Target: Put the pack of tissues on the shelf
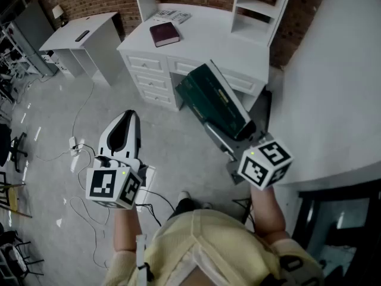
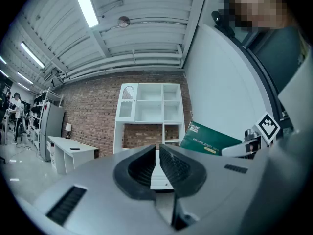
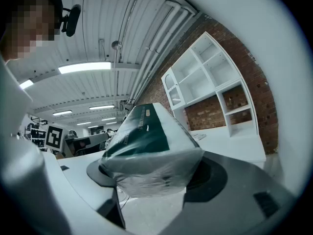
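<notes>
The pack of tissues [image 1: 213, 99] is a long block in clear wrap, dark green on one face and white on the others. My right gripper [image 1: 233, 134] is shut on its near end and holds it level above the floor, in front of the white desk [image 1: 208, 46]. Seen along the jaws in the right gripper view, the pack [image 3: 146, 148] fills the gap in the right gripper [image 3: 156, 177]. The white shelf unit [image 1: 257, 8] stands on the desk's back right. My left gripper [image 1: 125, 124] hangs to the left, shut and empty; its own view shows the jaws [image 2: 157, 168] together, with the pack [image 2: 208, 140] to the right.
A dark red book [image 1: 164, 33] and some papers [image 1: 174, 15] lie on the desk. A second white desk [image 1: 83, 37] stands at the far left. Cables [image 1: 80, 151] trail over the grey floor. A white panel [image 1: 339, 88] rises close on my right.
</notes>
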The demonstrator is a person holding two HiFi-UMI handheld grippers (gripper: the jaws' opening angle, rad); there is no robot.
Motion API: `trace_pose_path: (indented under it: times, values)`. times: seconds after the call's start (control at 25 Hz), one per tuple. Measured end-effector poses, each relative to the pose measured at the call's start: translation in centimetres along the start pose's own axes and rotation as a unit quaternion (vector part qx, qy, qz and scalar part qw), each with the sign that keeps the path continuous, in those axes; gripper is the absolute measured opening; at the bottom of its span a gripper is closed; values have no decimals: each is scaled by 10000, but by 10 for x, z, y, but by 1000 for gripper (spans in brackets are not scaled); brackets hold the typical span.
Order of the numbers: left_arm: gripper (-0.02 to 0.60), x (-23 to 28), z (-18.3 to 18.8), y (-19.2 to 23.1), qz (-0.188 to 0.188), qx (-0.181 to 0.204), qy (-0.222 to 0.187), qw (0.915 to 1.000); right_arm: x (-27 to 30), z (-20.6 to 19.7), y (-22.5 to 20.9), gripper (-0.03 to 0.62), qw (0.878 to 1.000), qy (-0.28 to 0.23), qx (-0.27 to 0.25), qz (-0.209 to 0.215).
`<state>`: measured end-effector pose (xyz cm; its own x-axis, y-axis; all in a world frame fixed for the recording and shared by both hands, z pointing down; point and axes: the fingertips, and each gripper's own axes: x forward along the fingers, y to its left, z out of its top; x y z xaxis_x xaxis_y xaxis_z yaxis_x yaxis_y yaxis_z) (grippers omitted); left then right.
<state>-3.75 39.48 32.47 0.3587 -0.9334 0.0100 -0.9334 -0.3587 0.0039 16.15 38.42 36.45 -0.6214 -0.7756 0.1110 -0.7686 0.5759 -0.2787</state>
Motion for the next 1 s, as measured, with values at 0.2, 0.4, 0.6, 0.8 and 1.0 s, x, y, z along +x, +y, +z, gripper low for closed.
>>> trace_pose_path:
  times: [0.2,0.4,0.6,0.8,1.0]
  values:
    - [18,1,1,3,126,-172,-137,9997,7,-3,-2,353,9995,76,-236,201]
    - [18,-1,1,8,126,-189,-255,9994,13,-3,-2,353,9995,85,-233,185]
    - [18,1,-4,24,134,-270,-221,9993,27,-5,4,354,9996,105,-167,222]
    - [18,-2,0,45,166,-267,-363,9988,46,0,20,354,9991,131,-95,396]
    - [18,3,6,62,121,-270,-435,9986,64,8,30,354,9986,81,-224,467]
